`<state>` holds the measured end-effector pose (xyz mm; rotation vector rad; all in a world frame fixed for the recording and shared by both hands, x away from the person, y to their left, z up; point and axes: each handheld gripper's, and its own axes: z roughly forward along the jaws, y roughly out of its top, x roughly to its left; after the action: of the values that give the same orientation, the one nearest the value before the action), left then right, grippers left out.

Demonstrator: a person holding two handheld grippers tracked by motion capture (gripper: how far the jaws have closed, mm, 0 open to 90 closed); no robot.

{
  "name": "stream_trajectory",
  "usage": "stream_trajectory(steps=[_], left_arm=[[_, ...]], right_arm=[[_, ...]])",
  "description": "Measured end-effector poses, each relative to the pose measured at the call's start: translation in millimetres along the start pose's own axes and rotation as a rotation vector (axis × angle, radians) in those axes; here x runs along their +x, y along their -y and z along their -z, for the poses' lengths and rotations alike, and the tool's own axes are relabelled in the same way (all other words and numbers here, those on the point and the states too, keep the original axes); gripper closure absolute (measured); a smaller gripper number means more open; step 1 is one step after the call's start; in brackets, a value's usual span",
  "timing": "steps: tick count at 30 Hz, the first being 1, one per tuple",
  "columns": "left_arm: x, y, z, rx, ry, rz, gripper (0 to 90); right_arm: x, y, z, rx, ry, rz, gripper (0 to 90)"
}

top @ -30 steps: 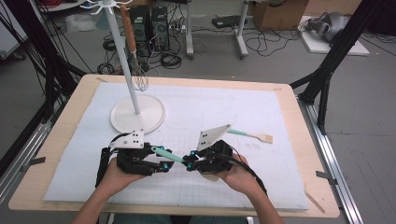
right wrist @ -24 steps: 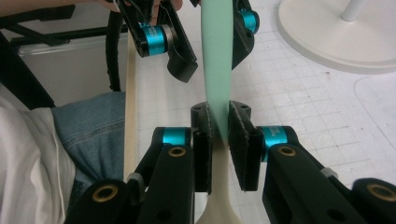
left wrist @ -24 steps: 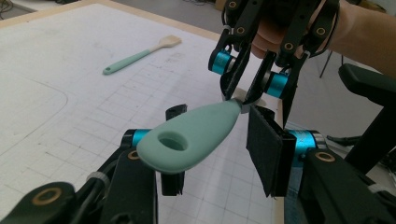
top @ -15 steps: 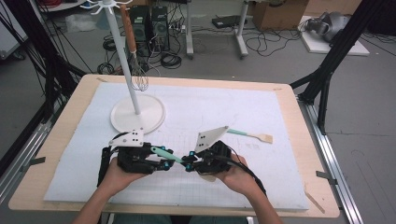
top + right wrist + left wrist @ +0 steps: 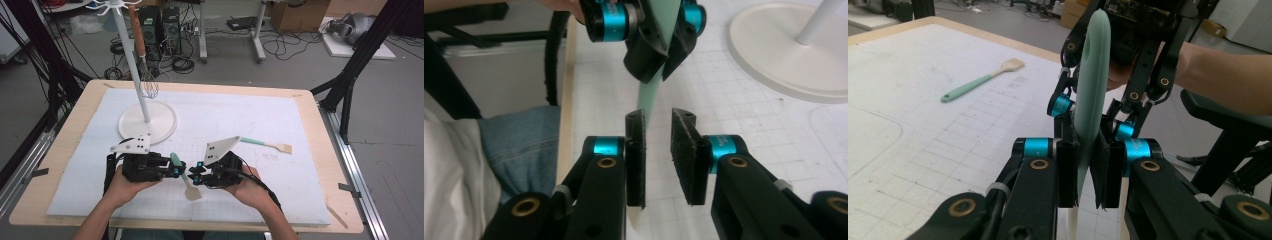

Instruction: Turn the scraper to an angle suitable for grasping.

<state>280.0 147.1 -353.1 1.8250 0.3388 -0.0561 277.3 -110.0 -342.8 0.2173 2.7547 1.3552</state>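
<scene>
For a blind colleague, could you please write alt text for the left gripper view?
The left tongs have just been closing on the green handle of a spatula, which stands upright between them. Behind it are the right tongs, and a second spatula lies flat on the white mat.

High view overhead facing forward, gripper views close, sharing spatula (image 5: 182,172)

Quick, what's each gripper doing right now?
Left gripper: just closed onto the green spatula, holding it.
Right gripper: jaws just opened, off the handle.
</scene>
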Motion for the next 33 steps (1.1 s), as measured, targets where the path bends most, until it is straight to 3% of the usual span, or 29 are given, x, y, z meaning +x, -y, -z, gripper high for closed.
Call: stream_trajectory(steps=[8, 13, 21, 25, 33], left_arm=[[-3.4, -8.9, 2.9, -0.005, 0.009, -0.028, 82.1], [-4.2, -12.5, 3.8, -0.012, 0.014, -0.037, 82.1], [-4.7, -12.8, 5.1, -0.038, 0.016, -0.032, 80.4], [-3.3, -12.8, 4.9, -0.034, 0.012, -0.023, 74.7], [-3.4, -13.2, 3.0, -0.039, 0.010, -0.026, 77.9]], right_arm=[[1.4, -2.0, -11.1, 0.019, -0.040, -0.007, 70.2], [1.9, -3.4, -14.7, 0.017, -0.050, -0.003, 80.6], [-0.3, -1.0, -12.2, -0.027, -0.062, -0.047, 84.6], [-0.2, -0.7, -11.2, -0.059, -0.055, -0.049, 84.7], [-1.5, -1.9, -11.4, -0.090, -0.070, -0.075, 84.6]])
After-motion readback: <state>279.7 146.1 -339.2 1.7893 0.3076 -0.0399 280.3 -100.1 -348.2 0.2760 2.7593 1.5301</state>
